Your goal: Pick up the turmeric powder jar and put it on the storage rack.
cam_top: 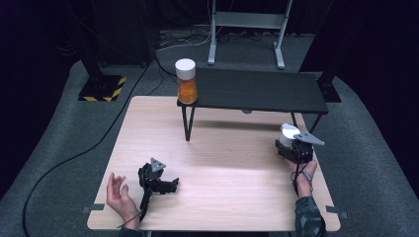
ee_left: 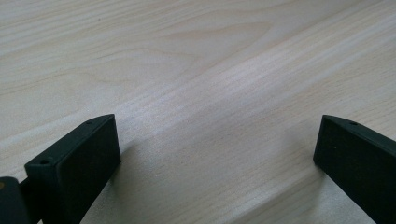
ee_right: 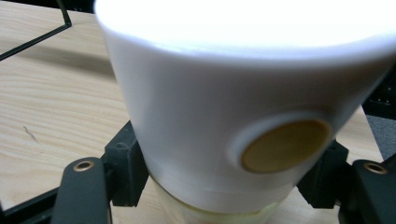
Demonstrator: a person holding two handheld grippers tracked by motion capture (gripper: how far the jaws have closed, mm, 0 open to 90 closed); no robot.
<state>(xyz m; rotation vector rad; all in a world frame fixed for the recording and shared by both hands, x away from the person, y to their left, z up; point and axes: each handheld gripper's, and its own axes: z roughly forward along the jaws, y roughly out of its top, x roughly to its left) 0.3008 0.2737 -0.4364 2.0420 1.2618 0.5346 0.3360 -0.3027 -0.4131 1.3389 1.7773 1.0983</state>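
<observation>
On the near left of the pale wooden table (cam_top: pixel 222 177) lies the left gripper (cam_top: pixel 170 186), resting on the wood with its jaws pointing right; the left gripper view shows them spread wide with only bare tabletop between them. The person's left hand (cam_top: pixel 118 195) is open just to the left of it, palm turned up, and appears not to touch the gripper body, though the high view is too coarse to be sure.

At the right edge of the table, near the shelf leg, the right gripper (cam_top: pixel 288 144) is held in the person's right hand (cam_top: pixel 304 177). Its jaws are closed against the sides of a white-capped jar (ee_right: pixel 210 116), which stands upright between them. The right gripper view shows the broad white cap with a round tan disc on its side and a pale yellowish body just visible below the cap.

Farther back, a low black shelf (cam_top: pixel 267 91) stands on thin legs over the far part of the table. On its left end stands an orange jar (cam_top: pixel 187 81) with a white cap, upright and well apart from both grippers.
</observation>
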